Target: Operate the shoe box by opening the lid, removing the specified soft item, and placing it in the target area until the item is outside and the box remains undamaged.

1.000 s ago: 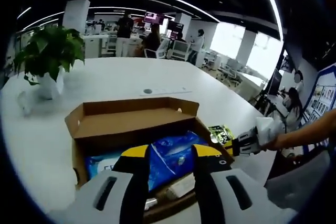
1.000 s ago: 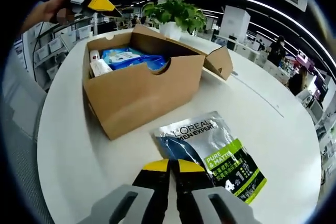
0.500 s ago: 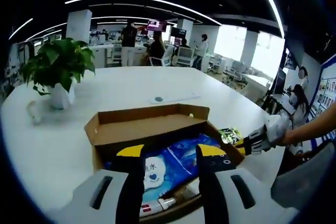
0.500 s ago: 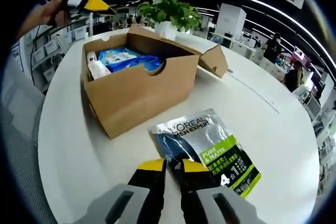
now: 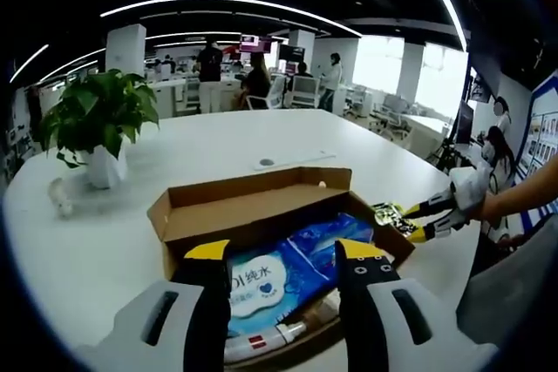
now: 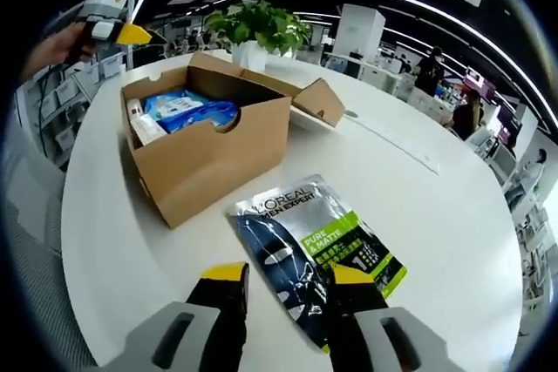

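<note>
Inside the open shoe box (image 5: pixel 261 215), blue wipes packs (image 5: pixel 279 267), a tube (image 5: pixel 261 341); mask sachet (image 6: pixel 318 254) outside

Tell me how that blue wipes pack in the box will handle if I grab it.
The blue wipes pack looks like soft glossy film, so it will probably sag and may slip in the left claw. It lies beside a tube in the open shoe box, so lifting could drag that along.

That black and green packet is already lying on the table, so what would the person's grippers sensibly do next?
Probably lift the right gripper away: its jaws stand open over the packet, which lies flat on the table outside the open shoe box, so nothing seems left to carry.
</note>
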